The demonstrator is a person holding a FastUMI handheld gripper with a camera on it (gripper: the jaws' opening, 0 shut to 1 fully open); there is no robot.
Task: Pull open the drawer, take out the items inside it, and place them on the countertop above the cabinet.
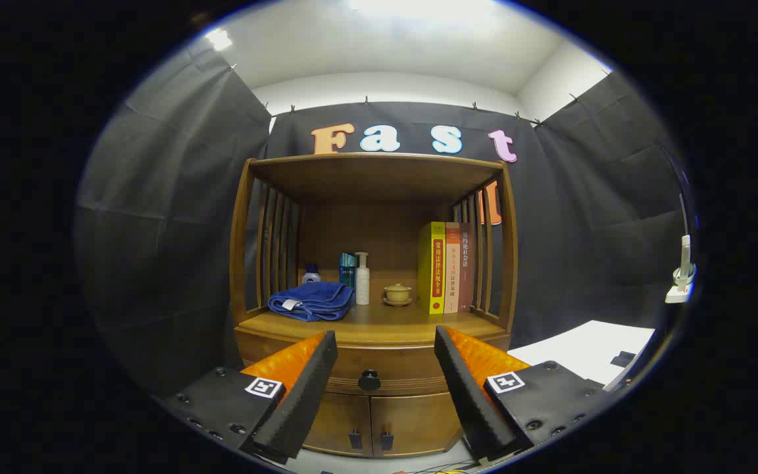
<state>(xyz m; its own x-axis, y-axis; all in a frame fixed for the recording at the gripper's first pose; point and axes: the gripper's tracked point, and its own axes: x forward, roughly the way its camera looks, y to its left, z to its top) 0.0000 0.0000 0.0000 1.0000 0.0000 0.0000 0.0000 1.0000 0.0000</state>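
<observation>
A wooden cabinet stands ahead against the black cloth wall. Its drawer sits closed under the countertop, with a round dark knob in the middle of its front. My gripper is open, held a little back from the cabinet, and the knob shows in the gap between the two fingers, somewhat lower than their tips. Nothing is held. What lies inside the drawer is hidden.
On the countertop lie a folded blue towel, small bottles, a lidded cup on a saucer and upright books. Two small doors sit below the drawer. A white surface lies to the right.
</observation>
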